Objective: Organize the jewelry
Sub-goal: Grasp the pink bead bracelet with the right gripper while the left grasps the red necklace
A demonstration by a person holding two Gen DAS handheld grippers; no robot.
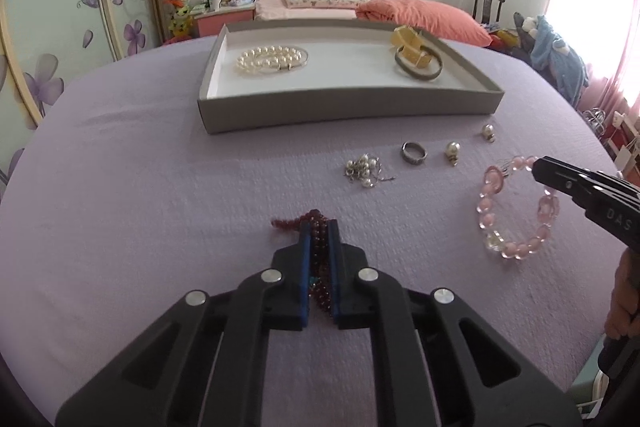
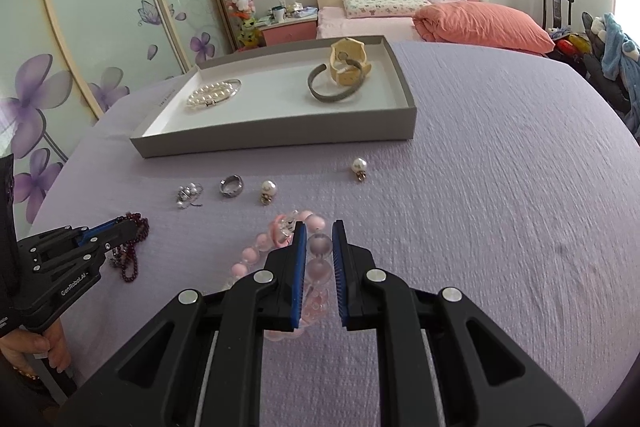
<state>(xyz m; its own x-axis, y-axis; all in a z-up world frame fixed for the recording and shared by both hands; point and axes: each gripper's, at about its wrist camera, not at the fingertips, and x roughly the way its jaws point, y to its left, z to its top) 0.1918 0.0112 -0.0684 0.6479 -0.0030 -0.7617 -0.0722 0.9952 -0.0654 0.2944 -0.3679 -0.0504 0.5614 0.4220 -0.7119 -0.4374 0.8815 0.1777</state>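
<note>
My left gripper [image 1: 319,227] is shut on a dark red bead necklace [image 1: 320,259] lying on the lilac cloth; it also shows in the right wrist view [image 2: 132,247]. My right gripper [image 2: 319,227] is closed around a pink bead bracelet [image 2: 256,251], with beads squeezed between its pads; the bracelet shows in the left wrist view [image 1: 516,211]. A grey tray [image 1: 352,107] holds a pearl bracelet [image 1: 268,61], a grey bangle [image 1: 420,71] and a yellow watch [image 1: 412,45].
Loose on the cloth in front of the tray lie a pearl cluster [image 1: 364,171], a silver ring [image 1: 414,151] and two pearl earrings [image 1: 452,151] [image 1: 488,131]. A bed and wardrobe stand behind the table.
</note>
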